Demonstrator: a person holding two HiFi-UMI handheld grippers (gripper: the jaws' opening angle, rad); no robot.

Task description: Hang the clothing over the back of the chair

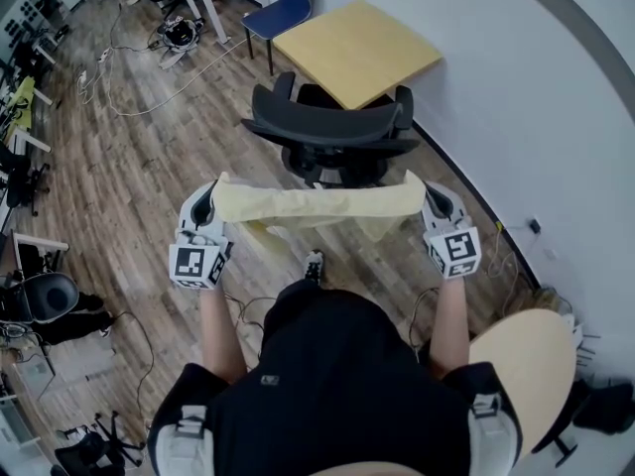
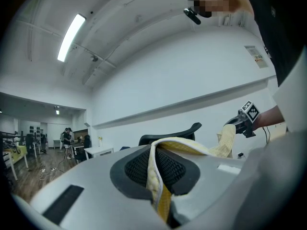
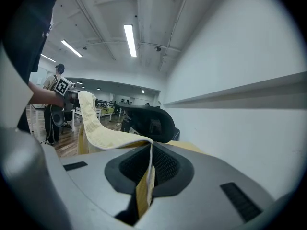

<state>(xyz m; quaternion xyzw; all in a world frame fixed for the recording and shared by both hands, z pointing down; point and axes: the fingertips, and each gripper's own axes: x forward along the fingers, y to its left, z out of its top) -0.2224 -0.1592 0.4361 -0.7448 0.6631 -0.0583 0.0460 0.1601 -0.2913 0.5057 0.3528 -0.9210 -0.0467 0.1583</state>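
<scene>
A pale yellow garment is stretched level between my two grippers, just in front of the black office chair's curved back. My left gripper is shut on the garment's left end, and the cloth shows pinched between its jaws. My right gripper is shut on the right end, with the fabric caught between its jaws. The cloth's lower part sags below the stretched edge. In both gripper views the chair back stands just beyond the cloth.
A light wooden table stands behind the chair against the white wall. A blue chair sits farther back. Cables lie on the wood floor at left. A round wooden stool is at lower right.
</scene>
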